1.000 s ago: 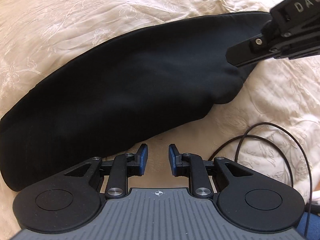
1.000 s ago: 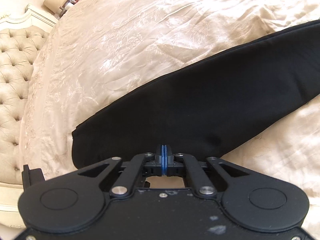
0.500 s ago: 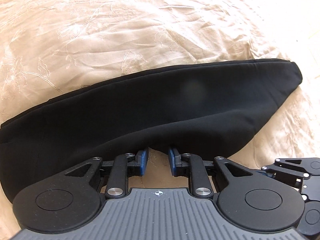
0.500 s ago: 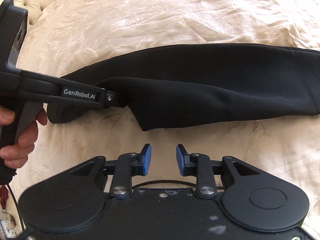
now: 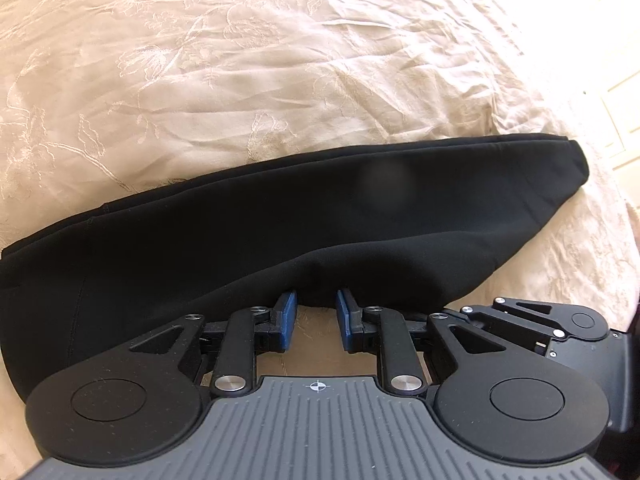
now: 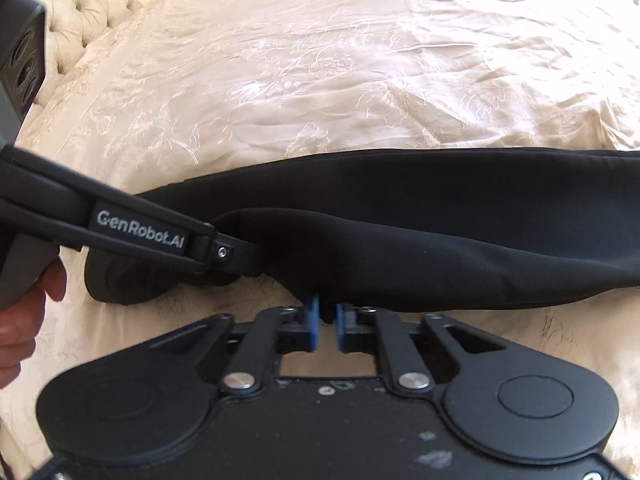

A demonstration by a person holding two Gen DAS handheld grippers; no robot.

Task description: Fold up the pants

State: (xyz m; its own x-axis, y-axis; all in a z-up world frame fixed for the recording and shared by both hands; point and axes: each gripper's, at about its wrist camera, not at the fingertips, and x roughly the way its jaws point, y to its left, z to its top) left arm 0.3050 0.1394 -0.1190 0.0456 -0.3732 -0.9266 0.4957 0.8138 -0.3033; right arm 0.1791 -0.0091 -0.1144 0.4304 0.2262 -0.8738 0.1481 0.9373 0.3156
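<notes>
A cream embroidered satin bedspread (image 5: pixel 248 80) stretches ahead of both grippers, wrinkled and sunlit, with a tufted cream headboard (image 6: pixel 76 12) far off to the right gripper's upper left. Black folded fabric pants (image 5: pixel 320 232) lie across it in a long band just ahead of the fingertips. The left gripper (image 5: pixel 316 316) has its blue pads spread, the pants' near edge sitting at their tips. The right gripper (image 6: pixel 327 322) has its pads nearly together, pinching a fold of the pants' near edge. The left gripper's black body crosses the right view, partly covering the pants' end, gripped by a bare hand (image 6: pixel 24 312).
</notes>
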